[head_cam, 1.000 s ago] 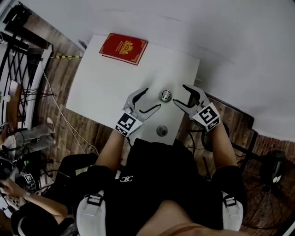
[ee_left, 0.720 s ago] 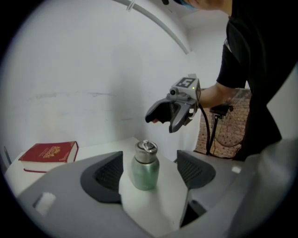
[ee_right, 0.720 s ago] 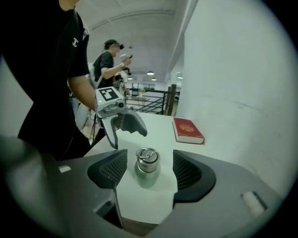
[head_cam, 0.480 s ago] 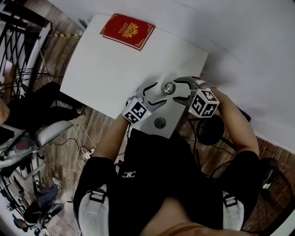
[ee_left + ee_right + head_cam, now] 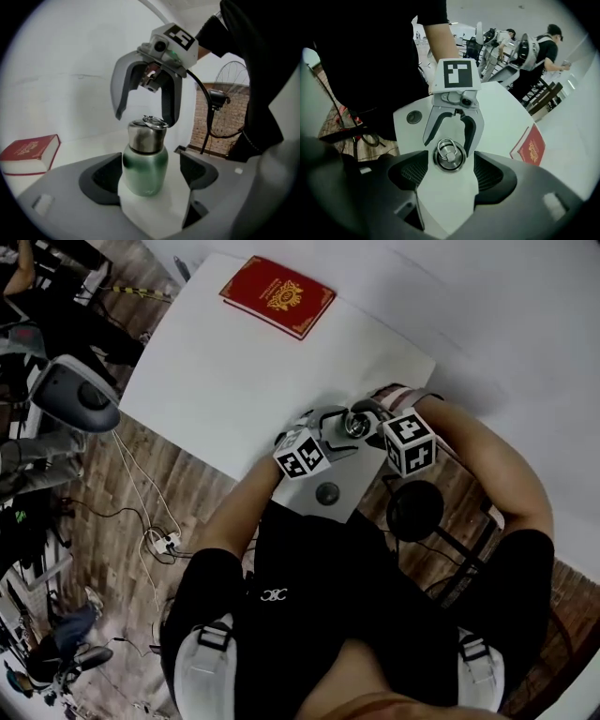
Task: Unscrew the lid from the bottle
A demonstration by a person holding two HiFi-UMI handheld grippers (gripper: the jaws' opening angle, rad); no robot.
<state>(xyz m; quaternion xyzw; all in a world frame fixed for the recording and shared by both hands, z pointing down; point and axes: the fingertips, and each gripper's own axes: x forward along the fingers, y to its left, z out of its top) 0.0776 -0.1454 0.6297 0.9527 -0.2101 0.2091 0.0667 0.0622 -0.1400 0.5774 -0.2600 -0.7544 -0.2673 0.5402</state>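
Green bottle is standing loose inside the opening left tool; released right tool is hovering over lid, both probably needing to clench.

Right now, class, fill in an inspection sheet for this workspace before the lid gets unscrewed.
Surface: white table.
Job's things: green bottle upright, steel lid on.
Clutter: red book at the far corner; dark disc near the person's edge.
Grippers: left gripper jaws opening, bottle between them untouched; right gripper open above the lid.
Cables: loose wires on the floor beside the table.
Surroundings: wood floor, fan, people standing beyond.
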